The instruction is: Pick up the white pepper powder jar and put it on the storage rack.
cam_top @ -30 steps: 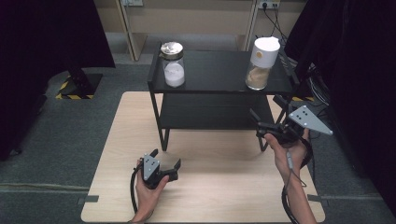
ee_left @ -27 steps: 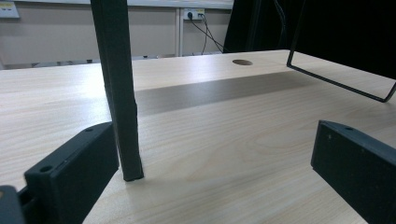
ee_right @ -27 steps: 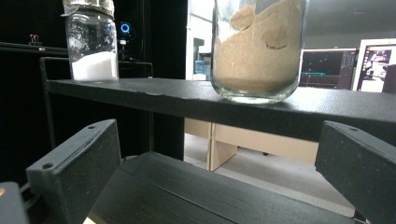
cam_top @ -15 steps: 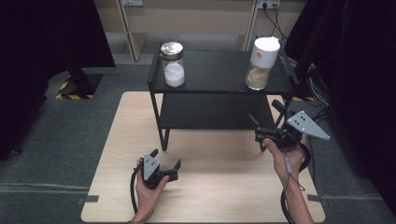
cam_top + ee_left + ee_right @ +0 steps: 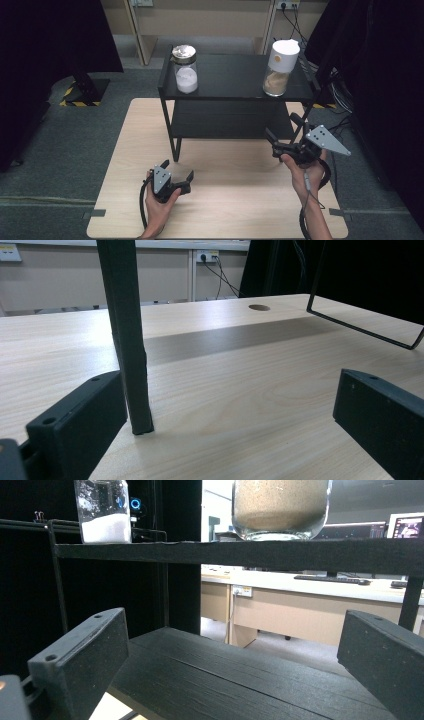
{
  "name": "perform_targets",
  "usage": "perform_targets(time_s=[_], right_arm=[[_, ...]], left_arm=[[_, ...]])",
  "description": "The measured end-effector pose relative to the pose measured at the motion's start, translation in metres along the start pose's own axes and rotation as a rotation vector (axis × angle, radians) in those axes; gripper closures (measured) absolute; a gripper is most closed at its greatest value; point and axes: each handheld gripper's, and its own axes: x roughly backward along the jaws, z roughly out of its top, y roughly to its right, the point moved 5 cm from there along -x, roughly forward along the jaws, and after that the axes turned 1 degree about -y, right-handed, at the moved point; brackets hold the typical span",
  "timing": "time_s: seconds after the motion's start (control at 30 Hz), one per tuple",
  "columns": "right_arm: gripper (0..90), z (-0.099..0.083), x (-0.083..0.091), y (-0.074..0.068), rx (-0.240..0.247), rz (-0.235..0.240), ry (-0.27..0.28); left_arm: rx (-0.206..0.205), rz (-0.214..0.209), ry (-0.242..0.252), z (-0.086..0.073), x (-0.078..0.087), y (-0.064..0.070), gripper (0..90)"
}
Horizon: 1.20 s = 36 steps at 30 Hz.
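A black two-tier shelf (image 5: 235, 75) stands on the wooden table (image 5: 225, 210). On its top left is a glass jar of white powder (image 5: 185, 70) with a metal lid. On its top right is a white-lidded jar of brown granules (image 5: 280, 67). My left gripper (image 5: 177, 170) rests low on the table, open and holding nothing, just before the shelf's front left leg (image 5: 127, 340). My right gripper (image 5: 281, 128) is open and holding nothing at the shelf's front right, level with the lower board (image 5: 250, 680). In the right gripper view the white powder jar (image 5: 102, 510) and the granule jar (image 5: 280, 507) stand above.
The table has a round cable hole (image 5: 259, 307) far back in the left gripper view. Dark curtains (image 5: 55, 45) hang at the left and right. Cables (image 5: 325, 115) trail on the floor to the right of the shelf.
My right gripper has come down and a little to the left, toward the shelf's lower tier. The left gripper and both jars have stayed put.
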Motion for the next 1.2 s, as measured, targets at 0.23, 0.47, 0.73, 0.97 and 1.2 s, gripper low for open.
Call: perform_targets(time_s=[0.23, 0.47, 0.73, 0.97, 1.2], right_arm=[[0.5, -0.008, 0.003, 0.0, -0.008, -0.002, -0.004], [0.5, -0.014, 0.004, 0.0, -0.015, -0.001, -0.013], [0.5, -0.02, 0.005, -0.001, -0.014, 0.0, -0.024], [0.5, -0.025, 0.006, -0.001, -0.017, 0.003, -0.031], [0.5, -0.033, 0.007, -0.002, -0.023, 0.004, -0.048]], left_arm=[[0.002, 0.0, 0.001, 0.0, 0.0, 0.0, 0.0], [0.0, 0.001, 0.001, 0.0, 0.0, 0.0, 0.0], [0.0, 0.001, 0.001, 0.0, 0.0, 0.0, 0.0], [-0.001, 0.001, 0.001, 0.0, 0.0, 0.0, 0.0], [-0.001, 0.001, 0.001, 0.0, 0.0, 0.0, 0.0]])
